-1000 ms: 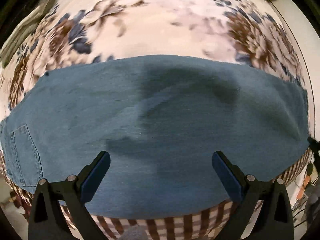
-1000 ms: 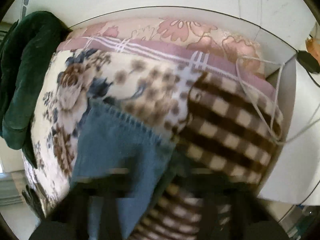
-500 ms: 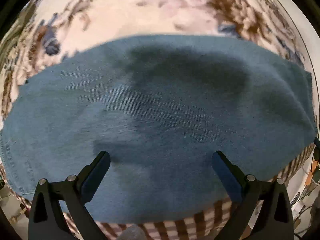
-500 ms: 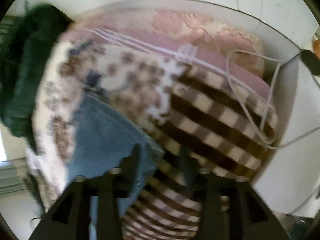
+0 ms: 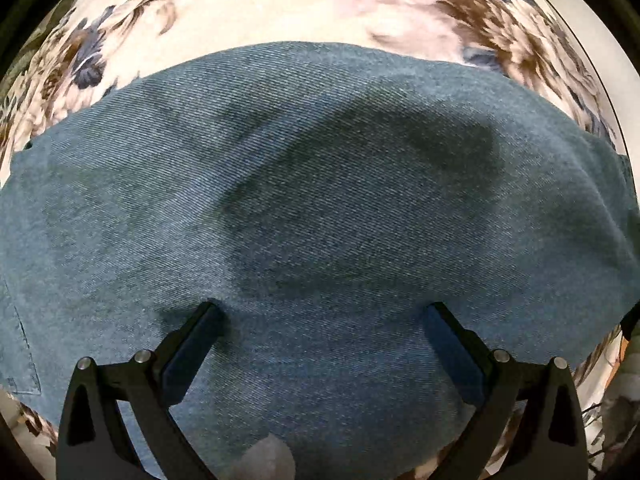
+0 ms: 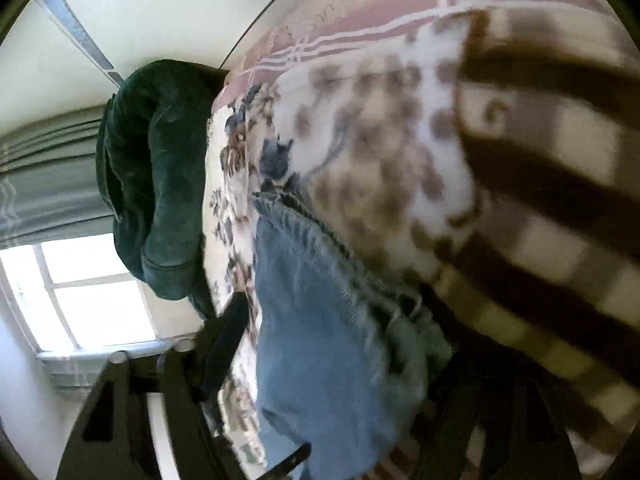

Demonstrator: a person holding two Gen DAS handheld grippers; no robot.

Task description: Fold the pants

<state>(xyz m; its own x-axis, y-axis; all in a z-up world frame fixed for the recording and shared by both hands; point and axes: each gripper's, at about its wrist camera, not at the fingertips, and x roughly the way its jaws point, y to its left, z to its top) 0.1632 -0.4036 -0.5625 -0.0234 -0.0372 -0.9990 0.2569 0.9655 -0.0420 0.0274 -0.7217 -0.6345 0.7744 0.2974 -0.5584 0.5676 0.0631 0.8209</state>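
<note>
Lowered since a second ago, the left gripper [image 5: 320,320] is spread wide just above the pants [image 5: 320,208], laid flat on a floral blanket [image 5: 280,4]. The right gripper [image 6: 344,364], just closing, is seen straddling the pants' hem; a grip cannot be told. A green garment [image 6: 160,184] is heaped at the bed's far edge.

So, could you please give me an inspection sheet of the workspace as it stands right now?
Surface: bed with floral cover and brown checked blanket.
Job's things: blue denim pants spread flat; hem in the right wrist view.
Clutter: dark green garment piled at the bed's edge.
Grippers: left gripper open over the denim, holding nothing; right gripper blurred, jaws just been closing, denim between them, grip unclear.
Cables: nothing seen clearly.
Surroundings: window, grey curtain, white wall.
</note>
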